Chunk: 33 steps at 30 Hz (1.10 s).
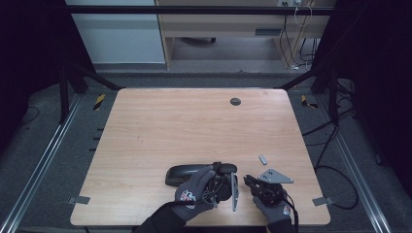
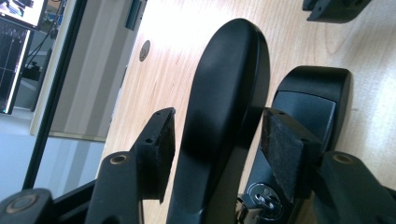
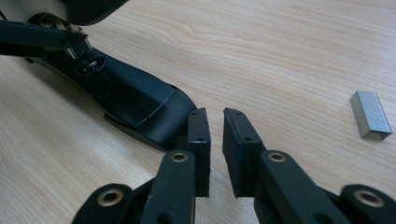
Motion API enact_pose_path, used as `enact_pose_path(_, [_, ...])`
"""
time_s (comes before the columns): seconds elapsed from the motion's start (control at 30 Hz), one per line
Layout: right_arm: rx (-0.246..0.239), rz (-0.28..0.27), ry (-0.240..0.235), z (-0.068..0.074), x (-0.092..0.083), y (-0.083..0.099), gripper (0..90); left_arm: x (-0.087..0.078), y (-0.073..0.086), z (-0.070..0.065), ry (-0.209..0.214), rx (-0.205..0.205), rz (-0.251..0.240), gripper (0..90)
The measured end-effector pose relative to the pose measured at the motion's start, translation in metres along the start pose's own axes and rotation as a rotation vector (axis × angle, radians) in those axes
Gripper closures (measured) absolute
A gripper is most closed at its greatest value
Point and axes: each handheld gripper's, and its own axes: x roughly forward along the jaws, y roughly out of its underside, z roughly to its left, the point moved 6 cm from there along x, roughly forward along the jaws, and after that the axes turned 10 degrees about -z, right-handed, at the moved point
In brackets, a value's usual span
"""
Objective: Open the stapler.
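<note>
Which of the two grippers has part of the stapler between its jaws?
The left gripper: the stapler's black top arm runs between its pads. The right gripper has its jaws nearly together with nothing between them.

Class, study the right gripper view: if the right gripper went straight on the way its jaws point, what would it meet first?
Probably nothing: the right gripper points over bare table, between the black stapler and the staple strip. Depth is hard to judge.
</note>
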Motion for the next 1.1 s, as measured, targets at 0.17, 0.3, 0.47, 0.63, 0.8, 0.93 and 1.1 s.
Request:
enact_pose_path(0.17, [0.013, 0.005, -0.016, 0.003, 0.004, 0.0, 88.1, 0.004, 0.0, 0.002, 0.005, -0.002, 0.011, 47.4])
enact_pose_path(0.3, [0.018, 0.006, -0.036, 0.006, 0.008, -0.001, 90.0, 0.005, -0.001, 0.001, 0.006, 0.01, 0.014, 49.7])
enact_pose_path(0.47, [0.021, 0.006, -0.049, 0.01, 0.011, -0.003, 90.0, 0.005, -0.001, 0.001, 0.006, 0.018, 0.019, 51.5])
enact_pose_path(0.63, [0.029, 0.01, -0.074, 0.017, 0.017, -0.003, 90.0, 0.005, -0.002, 0.001, 0.001, 0.03, 0.028, 52.2])
enact_pose_path(0.8, [0.021, 0.022, -0.088, 0.022, 0.023, -0.002, 90.0, 0.005, -0.002, 0.001, 0.002, 0.019, 0.024, 52.2])
enact_pose_path(0.93, [0.026, 0.029, -0.097, 0.025, 0.027, -0.002, 90.0, 0.005, -0.002, 0.001, 0.005, 0.013, 0.022, 52.1])
enact_pose_path(1.1, [0.027, 0.031, -0.1, 0.027, 0.029, -0.002, 90.0, 0.004, -0.002, 0.002, 0.005, 0.002, 0.015, 52.0])
